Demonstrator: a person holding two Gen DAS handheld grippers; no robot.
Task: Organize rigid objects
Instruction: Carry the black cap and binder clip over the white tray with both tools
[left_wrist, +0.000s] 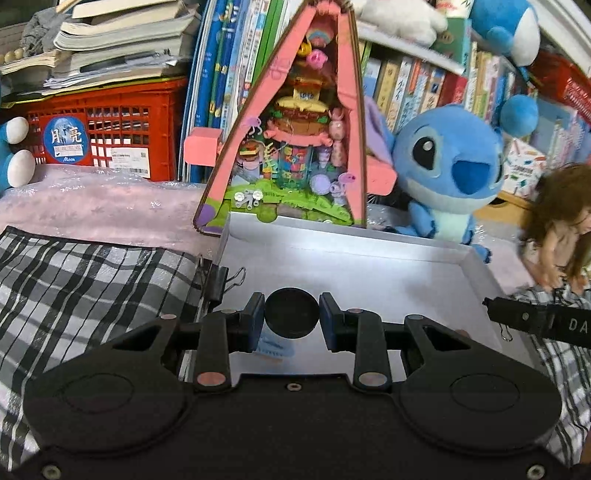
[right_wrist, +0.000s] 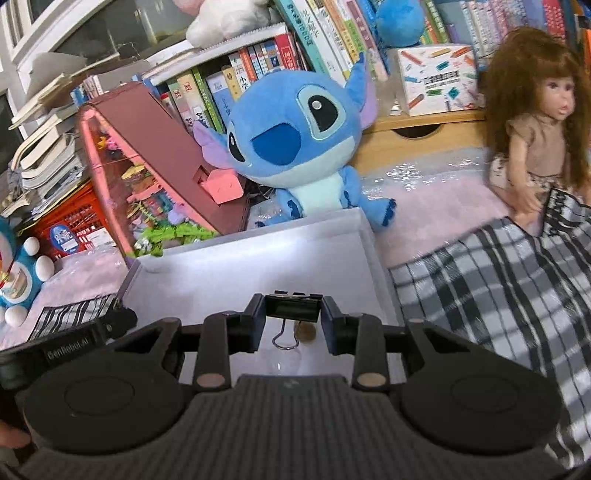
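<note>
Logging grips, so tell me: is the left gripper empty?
No, the left gripper is shut on a black disc.

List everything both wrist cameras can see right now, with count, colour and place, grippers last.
black disc: one, black, between the left gripper's pads over the tray
binder clip: one, black with wire handle, between the right gripper's pads over the tray
second binder clip: one, black, at the tray's left edge
coin: one, brownish, on the tray floor
tray: one, white, centre
checked cloth: black and white, either side of the tray
plush toy: one, blue, behind the tray
triangular toy house: one, pink, behind the tray
doll: one, brown hair, far right
crate: one, red, back left
books: many, mixed colours, shelves behind
left gripper: black, shut on the disc
right gripper: black, shut on the clip
</note>
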